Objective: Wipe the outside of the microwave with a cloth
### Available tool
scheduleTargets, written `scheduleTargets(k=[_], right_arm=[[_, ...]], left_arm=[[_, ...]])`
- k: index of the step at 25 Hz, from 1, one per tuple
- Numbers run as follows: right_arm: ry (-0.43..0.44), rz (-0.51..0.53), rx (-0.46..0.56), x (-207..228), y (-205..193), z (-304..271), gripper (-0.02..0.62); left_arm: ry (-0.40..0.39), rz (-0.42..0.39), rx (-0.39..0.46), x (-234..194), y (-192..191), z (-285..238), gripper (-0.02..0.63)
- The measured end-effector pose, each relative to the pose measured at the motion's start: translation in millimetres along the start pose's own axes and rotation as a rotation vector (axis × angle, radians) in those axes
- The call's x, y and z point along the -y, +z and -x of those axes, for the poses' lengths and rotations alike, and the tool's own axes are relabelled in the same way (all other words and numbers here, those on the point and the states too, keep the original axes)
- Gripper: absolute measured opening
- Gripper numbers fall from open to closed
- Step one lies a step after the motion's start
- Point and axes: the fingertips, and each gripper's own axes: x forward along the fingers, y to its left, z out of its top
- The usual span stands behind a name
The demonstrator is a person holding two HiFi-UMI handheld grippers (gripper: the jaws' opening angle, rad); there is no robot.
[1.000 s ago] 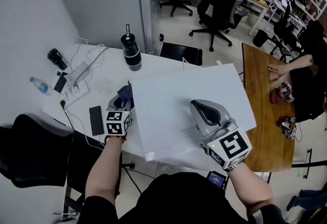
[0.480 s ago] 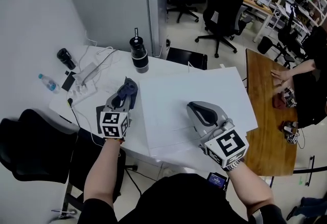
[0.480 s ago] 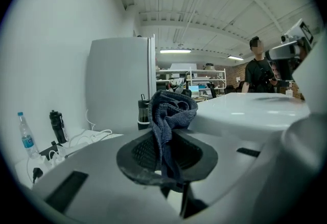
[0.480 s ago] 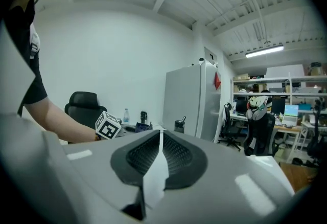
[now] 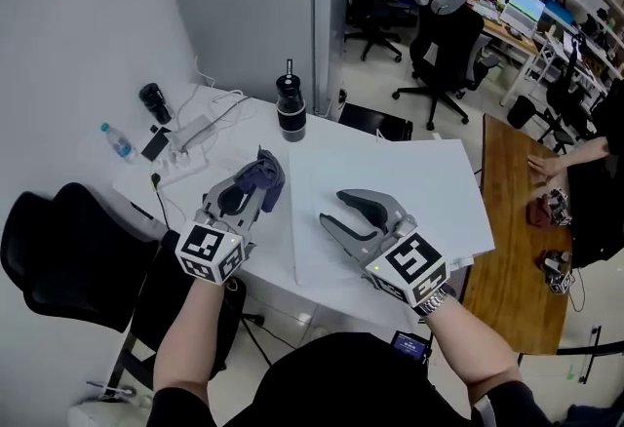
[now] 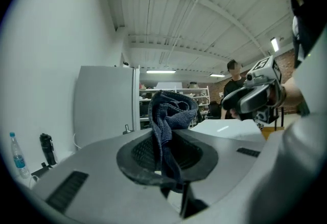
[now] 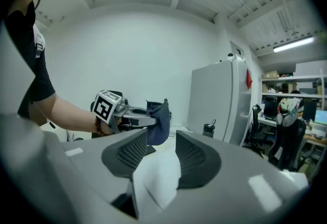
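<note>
The microwave [image 5: 409, 191] is a white box on the white table, seen from above in the head view. My left gripper [image 5: 259, 174] is held up off its left side, shut on a bunched dark blue cloth [image 5: 267, 177]. In the left gripper view the cloth [image 6: 168, 115] stands up from between the pads. My right gripper [image 5: 332, 208] hovers over the microwave's near left part, its jaws opening with nothing between them. The right gripper view looks through its own jaws [image 7: 158, 154] at the left gripper and the cloth [image 7: 157, 123] just beyond.
A black flask [image 5: 290, 111] stands behind the microwave. A power strip with cables [image 5: 187, 135], a water bottle [image 5: 118, 141] and a black cylinder [image 5: 153, 102] lie at the table's left. A black chair [image 5: 58, 254] stands near left, a tall grey cabinet [image 5: 253, 6] behind, a wooden table [image 5: 512, 230] to the right.
My left gripper has lifted with the cloth from low beside the microwave's left side. The right gripper has swung left towards it, and its jaws have gone from shut to open.
</note>
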Motion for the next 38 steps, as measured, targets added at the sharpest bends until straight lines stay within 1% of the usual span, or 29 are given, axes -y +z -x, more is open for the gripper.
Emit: scheduleTargets(k=[3,7,9,13,14,15,16,17,18,21,22,25,28,30,34,38], right_arm=[[0.07,0.039,-0.008,-17.3,5.2,-9.7,0.175],[0.123,0.076,-0.016,-34.0,8.5,-18.2,0.179],[0.148,0.085,-0.019,-40.3,10.4,-22.8,0.181],[0.187,0.111,-0.016,-48.5,17.3,-31.7,0.181],[0.195,0.12,-0.014,-51.1,17.7,-32.9,0.176],[0.199,0.127,-0.013,-53.2,17.3,-33.6,0.157],[0.2,0.132,-0.012,-54.3,16.7,-33.9,0.123],[0.198,0.133,-0.01,-54.0,16.0,-34.2,0.088],[0.192,0.131,-0.007,-51.9,15.6,-34.9,0.075],[0.151,0.099,-0.011,-36.3,13.0,-40.3,0.061],[0.133,0.078,-0.023,-30.2,9.2,-42.5,0.06],[0.076,0.018,-0.091,-13.7,-10.1,-49.3,0.058],[0.019,-0.009,-0.177,0.4,-31.2,-57.5,0.058],[-0.016,-0.009,-0.231,7.4,-42.0,-62.8,0.057],[-0.08,0.025,-0.328,19.3,-58.1,-70.1,0.057],[-0.131,0.06,-0.394,29.8,-68.6,-70.0,0.054]], left_arm=[[-0.082,0.013,0.042,22.8,22.4,16.3,0.055],[-0.184,0.07,0.084,52.6,39.8,35.4,0.057],[-0.229,0.086,0.091,64.4,44.3,41.7,0.057],[-0.297,0.097,0.074,77.2,44.5,45.0,0.057],[-0.308,0.101,0.069,79.4,42.7,45.9,0.057],[-0.316,0.105,0.065,81.5,40.7,46.9,0.058],[-0.32,0.109,0.061,82.9,38.9,47.8,0.058],[-0.321,0.113,0.059,83.3,37.5,48.2,0.06],[-0.317,0.115,0.056,82.5,36.6,47.6,0.062],[-0.289,0.1,0.042,76.2,34.9,43.2,0.081],[-0.272,0.09,0.034,73.7,32.7,42.7,0.097],[-0.207,0.07,0.018,63.6,25.5,45.4,0.112],[-0.148,0.051,0.021,54.3,25.3,48.9,0.112],[-0.129,0.036,0.025,53.1,26.2,49.5,0.105],[-0.123,0.014,0.038,57.9,28.6,49.1,0.065],[-0.118,0.017,0.055,62.0,30.2,51.7,0.056]])
